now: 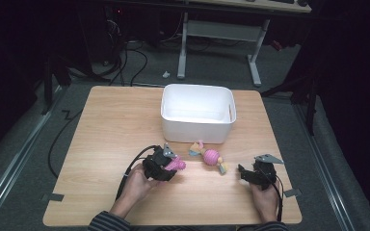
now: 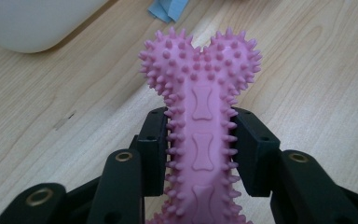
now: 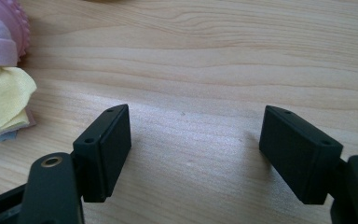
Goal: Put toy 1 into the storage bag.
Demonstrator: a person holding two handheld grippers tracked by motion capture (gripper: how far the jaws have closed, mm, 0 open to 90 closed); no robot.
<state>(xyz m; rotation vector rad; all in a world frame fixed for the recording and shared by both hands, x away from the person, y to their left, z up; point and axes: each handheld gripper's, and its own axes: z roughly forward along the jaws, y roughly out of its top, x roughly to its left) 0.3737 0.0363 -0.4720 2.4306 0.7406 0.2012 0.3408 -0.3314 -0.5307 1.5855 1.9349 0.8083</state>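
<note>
- Pink spiky bone toy (image 2: 200, 126) clamped between the left gripper (image 2: 200, 140) jaws; pads press on both sides of its shaft, knobbed end sticking out past the jaw tips.
- In the high view the same bone toy (image 1: 177, 165) pokes out of the left gripper (image 1: 161, 164), just in front of the white bin (image 1: 197, 127) and toward the bin's left corner, near it but not touching.
- Can't tell from the pictures whether the bone touches the table (image 1: 106, 125) or is lifted off it.
- Left hand (image 1: 137, 185) wraps the gripper body, black cable looping back from it.
- White bin sits mid-table, open top, nothing visible inside; in the left gripper view its rounded corner (image 2: 32, 23) is up left of the bone, with a blue cloth scrap (image 2: 168, 8) beside it.
- Pink ball toy with cloth tails (image 1: 211, 157) lies in front of the bin, just right of the bone; blue, yellow and pink fabric ends stick out both sides.
- Right gripper (image 1: 244, 173) sits further right of the ball toy, in front of the bin's right corner, held by the right hand (image 1: 265, 199).
- Right gripper (image 3: 196, 149) jaws stand apart, only bare wood between them; the ball toy's pink edge and yellow cloth (image 3: 2, 100) are off to the left of the jaws, not touching.
- Grey three-cornered plate (image 1: 268, 159) on top of the right gripper.
</note>
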